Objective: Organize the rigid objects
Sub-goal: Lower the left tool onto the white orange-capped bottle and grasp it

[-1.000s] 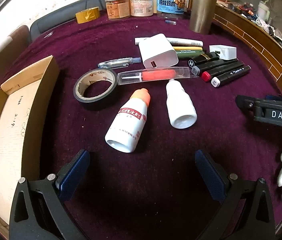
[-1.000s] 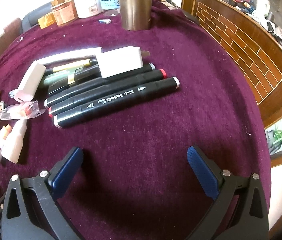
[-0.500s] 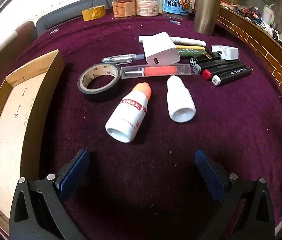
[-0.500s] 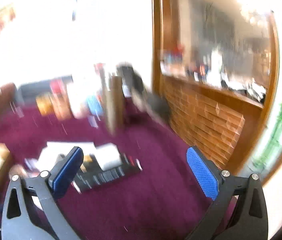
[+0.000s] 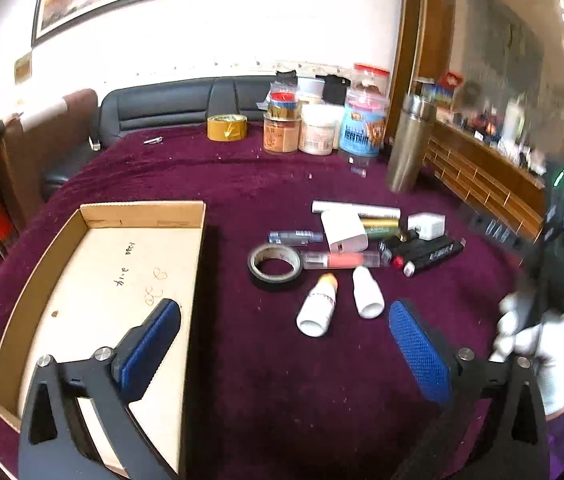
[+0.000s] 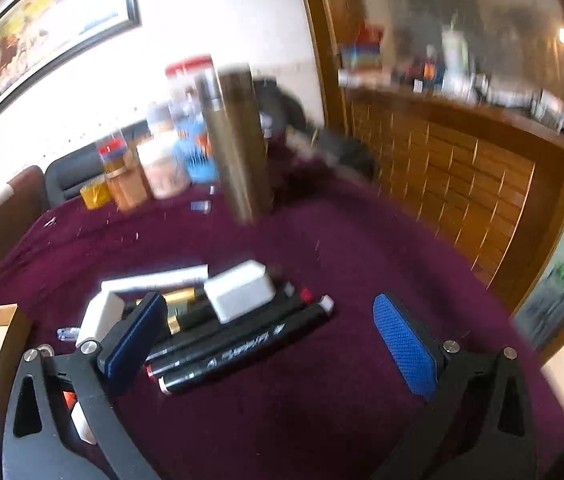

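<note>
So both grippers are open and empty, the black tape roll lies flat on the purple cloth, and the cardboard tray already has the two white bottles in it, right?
Not quite. In the left wrist view the cardboard tray holds nothing; the two white bottles lie on the purple cloth, beside the black tape roll. The rest stands: left gripper and right gripper are open and empty.

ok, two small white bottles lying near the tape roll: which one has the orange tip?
The left bottle, lying nearest the black tape roll. Its neck end is orange; the right bottle is all white.
</note>
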Action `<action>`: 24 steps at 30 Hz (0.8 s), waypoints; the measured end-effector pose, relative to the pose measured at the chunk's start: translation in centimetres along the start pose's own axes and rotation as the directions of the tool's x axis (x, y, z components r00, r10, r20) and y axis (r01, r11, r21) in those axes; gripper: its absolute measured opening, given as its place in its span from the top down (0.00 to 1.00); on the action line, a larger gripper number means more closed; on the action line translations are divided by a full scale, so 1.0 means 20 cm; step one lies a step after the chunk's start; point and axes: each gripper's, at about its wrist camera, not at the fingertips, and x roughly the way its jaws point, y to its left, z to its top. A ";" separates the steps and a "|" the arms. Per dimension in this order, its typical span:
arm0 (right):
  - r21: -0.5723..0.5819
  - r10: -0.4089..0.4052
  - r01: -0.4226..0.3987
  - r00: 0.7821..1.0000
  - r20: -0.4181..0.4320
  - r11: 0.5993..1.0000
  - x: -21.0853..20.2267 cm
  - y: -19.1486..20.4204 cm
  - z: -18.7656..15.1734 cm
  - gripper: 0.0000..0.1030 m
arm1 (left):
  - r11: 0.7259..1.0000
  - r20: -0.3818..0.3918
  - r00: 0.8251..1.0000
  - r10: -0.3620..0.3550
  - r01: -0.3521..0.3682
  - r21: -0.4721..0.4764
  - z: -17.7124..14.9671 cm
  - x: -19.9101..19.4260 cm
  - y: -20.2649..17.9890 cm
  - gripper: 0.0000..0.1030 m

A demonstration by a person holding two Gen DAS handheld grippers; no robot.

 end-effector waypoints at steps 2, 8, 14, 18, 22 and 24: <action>0.015 0.032 -0.031 0.998 -0.060 0.999 0.04 -0.01 -0.01 0.08 | 0.999 -0.070 0.997 0.044 -0.045 -0.013 0.04 0.09 0.03 0.01; 0.033 0.061 -0.058 0.994 -0.088 0.998 0.06 -0.04 -0.02 0.09 | 0.997 -0.179 0.983 0.046 -0.035 0.063 0.03 0.29 -0.07 0.19; 0.065 0.094 -0.087 0.989 -0.117 0.994 0.09 -0.06 -0.03 0.09 | 0.997 -0.282 0.960 0.009 0.015 0.080 0.02 0.43 -0.14 0.40; 0.088 0.102 -0.090 0.985 -0.140 0.992 0.11 -0.07 -0.02 0.09 | 0.993 -0.300 0.953 0.032 0.004 0.119 0.00 0.47 -0.16 0.40; 0.092 0.103 -0.090 0.983 -0.152 0.992 0.12 -0.08 -0.03 0.09 | 0.992 -0.324 0.946 0.032 0.009 0.125 0.00 0.55 -0.17 0.40; 0.091 0.102 -0.089 0.983 -0.155 0.992 0.13 -0.07 -0.03 0.09 | 0.991 -0.329 0.944 0.032 0.012 0.130 0.01 0.59 -0.18 0.44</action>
